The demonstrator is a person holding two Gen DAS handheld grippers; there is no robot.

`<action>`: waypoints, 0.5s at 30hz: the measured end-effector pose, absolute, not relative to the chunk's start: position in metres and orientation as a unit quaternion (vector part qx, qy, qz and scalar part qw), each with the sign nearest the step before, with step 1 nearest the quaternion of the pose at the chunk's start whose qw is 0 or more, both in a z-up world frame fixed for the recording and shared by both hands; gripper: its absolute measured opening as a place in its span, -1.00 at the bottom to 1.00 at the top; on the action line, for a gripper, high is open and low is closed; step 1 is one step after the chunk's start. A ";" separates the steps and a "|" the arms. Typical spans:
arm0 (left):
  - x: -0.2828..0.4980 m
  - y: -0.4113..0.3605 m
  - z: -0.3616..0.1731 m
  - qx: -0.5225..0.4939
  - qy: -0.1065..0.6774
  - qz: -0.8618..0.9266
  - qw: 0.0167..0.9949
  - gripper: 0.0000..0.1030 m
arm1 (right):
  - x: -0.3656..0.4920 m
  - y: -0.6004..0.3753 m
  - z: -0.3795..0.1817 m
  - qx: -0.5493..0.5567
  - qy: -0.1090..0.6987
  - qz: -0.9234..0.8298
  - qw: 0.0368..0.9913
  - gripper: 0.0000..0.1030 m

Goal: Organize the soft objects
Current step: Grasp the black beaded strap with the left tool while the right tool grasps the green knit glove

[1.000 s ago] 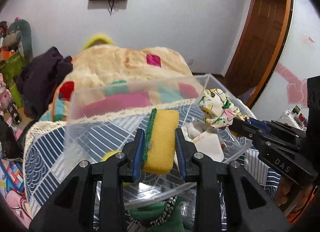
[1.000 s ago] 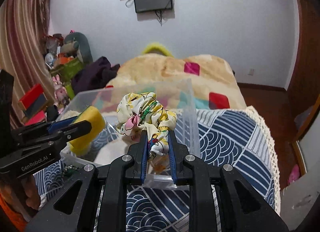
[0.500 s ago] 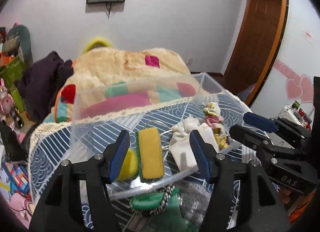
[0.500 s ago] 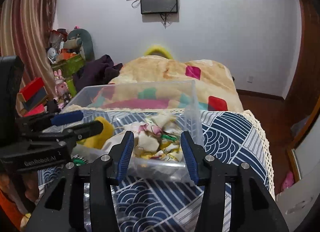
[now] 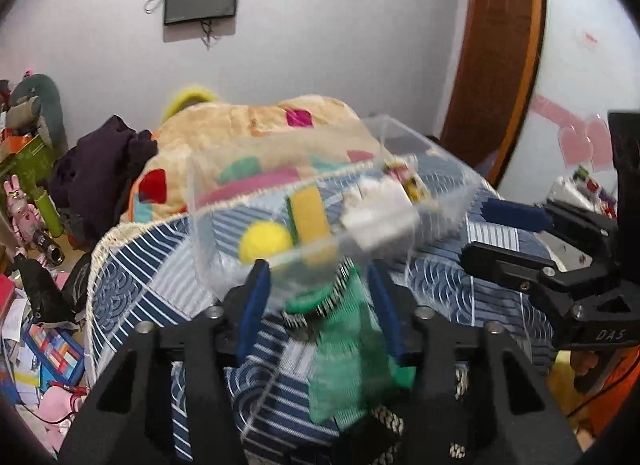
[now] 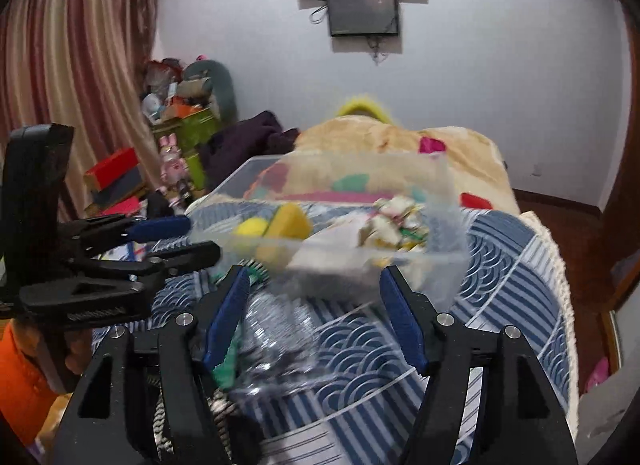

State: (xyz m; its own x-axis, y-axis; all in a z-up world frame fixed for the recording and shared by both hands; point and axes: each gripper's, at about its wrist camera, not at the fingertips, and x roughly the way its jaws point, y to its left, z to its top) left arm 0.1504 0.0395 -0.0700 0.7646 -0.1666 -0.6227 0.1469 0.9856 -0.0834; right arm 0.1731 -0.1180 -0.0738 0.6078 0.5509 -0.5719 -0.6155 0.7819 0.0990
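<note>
A clear plastic bin point(image 5: 452, 201) point(image 6: 444, 265) stands on the blue patterned bedspread. In it lie a yellow-green sponge point(image 5: 308, 213) point(image 6: 288, 225), a yellow ball point(image 5: 264, 241) point(image 6: 250, 228), a white cloth point(image 5: 380, 213) and a floral scrunchie point(image 6: 396, 217) point(image 5: 412, 185). My left gripper point(image 5: 320, 301) is open and empty, over a green mesh cloth point(image 5: 348, 353) in front of the bin. My right gripper point(image 6: 312, 313) is open and empty, over a crumpled clear plastic piece point(image 6: 280, 341).
A beige patchwork blanket point(image 5: 256, 133) and dark clothes point(image 5: 100, 169) lie behind the bin. Clutter of toys and boxes point(image 5: 24, 201) fills the floor at left. A wooden door point(image 5: 496, 65) is at right. The bed's lace edge point(image 6: 560, 265) drops to the floor.
Both grippers let go: the sponge and the scrunchie dropped into the bin. Both grippers then opened wide and pulled back and down, to in front of the bin.
</note>
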 end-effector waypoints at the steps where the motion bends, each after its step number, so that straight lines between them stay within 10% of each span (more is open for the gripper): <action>1: 0.150 0.036 -0.075 -0.009 0.338 -0.087 0.937 -0.16 | 0.171 -0.115 -0.076 -0.055 0.302 0.332 0.892 0.24; 8: 0.160 0.026 -0.097 0.005 0.364 -0.092 0.927 -0.50 | 0.170 -0.087 -0.098 -0.071 0.339 0.377 0.859 -0.40; 15: 0.167 0.037 -0.101 -0.010 0.365 -0.076 0.928 -0.69 | 0.176 -0.075 -0.111 -0.064 0.362 0.402 0.839 -0.51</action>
